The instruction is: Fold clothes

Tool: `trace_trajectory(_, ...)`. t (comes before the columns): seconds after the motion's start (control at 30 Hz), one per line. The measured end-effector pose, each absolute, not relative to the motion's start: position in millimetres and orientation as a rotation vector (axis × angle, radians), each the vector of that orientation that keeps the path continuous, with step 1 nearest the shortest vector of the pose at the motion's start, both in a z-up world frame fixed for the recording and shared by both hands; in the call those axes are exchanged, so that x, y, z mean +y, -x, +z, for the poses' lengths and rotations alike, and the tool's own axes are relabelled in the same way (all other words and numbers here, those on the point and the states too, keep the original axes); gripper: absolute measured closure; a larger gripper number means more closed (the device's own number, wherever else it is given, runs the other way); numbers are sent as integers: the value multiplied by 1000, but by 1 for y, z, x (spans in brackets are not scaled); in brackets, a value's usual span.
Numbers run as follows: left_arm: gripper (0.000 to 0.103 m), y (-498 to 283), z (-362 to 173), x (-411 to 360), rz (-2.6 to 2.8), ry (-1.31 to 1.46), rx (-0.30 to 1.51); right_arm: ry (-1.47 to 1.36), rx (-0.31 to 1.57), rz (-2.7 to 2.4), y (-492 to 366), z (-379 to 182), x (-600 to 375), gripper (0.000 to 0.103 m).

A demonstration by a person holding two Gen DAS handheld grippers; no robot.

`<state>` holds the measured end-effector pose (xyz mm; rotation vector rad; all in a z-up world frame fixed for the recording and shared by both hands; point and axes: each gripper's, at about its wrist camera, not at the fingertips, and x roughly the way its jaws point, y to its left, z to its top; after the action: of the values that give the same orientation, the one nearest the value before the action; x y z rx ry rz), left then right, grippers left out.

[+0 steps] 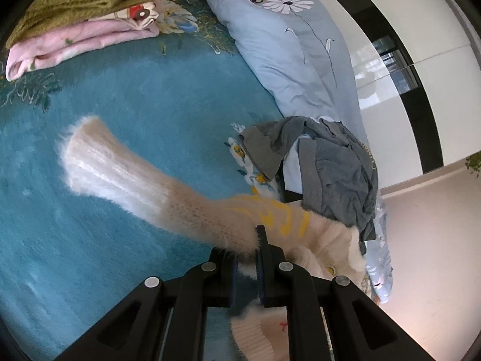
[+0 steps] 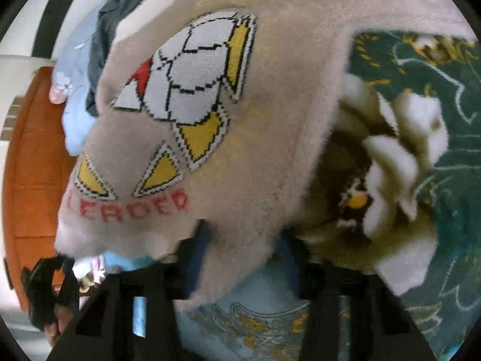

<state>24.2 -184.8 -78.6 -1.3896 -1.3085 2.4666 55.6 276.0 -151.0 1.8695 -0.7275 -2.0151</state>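
Note:
A fuzzy cream sweater (image 1: 186, 204) with yellow stripes hangs over a teal floral bedspread (image 1: 135, 105); one sleeve stretches to the left. My left gripper (image 1: 246, 258) is shut on the sweater's fabric near its edge. In the right wrist view the sweater's front (image 2: 240, 150) fills the frame, with a white, yellow and red knitted figure and red letters. My right gripper (image 2: 243, 243) has its two fingers set wide with sweater fabric draped between them; the fabric hides the tips, so I cannot tell if it grips.
A crumpled grey garment (image 1: 333, 168) lies on a light blue daisy quilt (image 1: 288, 54) at the right. Folded pink and olive blankets (image 1: 78, 21) sit at the back left. An orange wooden headboard (image 2: 33, 156) shows at the left. The left gripper (image 2: 48, 294) shows at the lower left.

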Motion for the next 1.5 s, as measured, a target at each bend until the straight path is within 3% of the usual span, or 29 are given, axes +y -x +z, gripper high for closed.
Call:
trace_trajectory(0.1, 92, -24, -79, -187, 2450, 1385, -1314, -1873, -687, -2031, -51, -139, 279, 90)
trace_trajectory(0.4, 91, -28, -83, -204, 2413, 1312, -1435, -1719, -213, -2234, -59, -27, 363, 92)
trace_trajectory(0.5, 91, -29, -91, -213, 2386, 1327, -1524, -1809, -130, -2306, -63, -30, 402, 92)
trace_trajectory(0.6, 92, -29, -100, -219, 2348, 1370, -1581, -1936, -90, -2280, -63, -70, 420, 92)
trace_trajectory(0.73, 92, -29, -101, -220, 2363, 1401, -1568, -2010, -60, -2233, -61, -101, 425, 92)
trace_trajectory(0.83, 92, -25, -102, -218, 2380, 1441, -1542, -1959, 61, -2217, -58, -86, 419, 89)
trace_trajectory(0.9, 92, -23, -104, -216, 2393, 1467, -1530, -1885, 147, -2233, -50, -70, 412, 73)
trace_trajectory(0.97, 91, -20, -106, -214, 2403, 1498, -1520, -1785, 210, -2272, -37, -55, 401, 64)
trace_trajectory(1.07, 91, -16, -109, -211, 2428, 1543, -1493, -1633, 301, -2322, -17, -31, 386, 61)
trace_trajectory(1.17, 90, -14, -111, -209, 2452, 1591, -1469, -1511, 311, -2294, 20, -28, 339, 51)
trace_trajectory(1.33, 86, -12, -121, -209, 2443, 1655, -1498, -1454, 462, -2239, 104, -57, 272, 49)
trace_trajectory(1.47, 77, -10, -131, -208, 2406, 1707, -1535, -1510, 604, -2162, 151, -81, 240, 49)
trace_trajectory(1.5, 74, -9, -134, -208, 2392, 1721, -1547, -1518, 644, -2142, 158, -86, 235, 45)
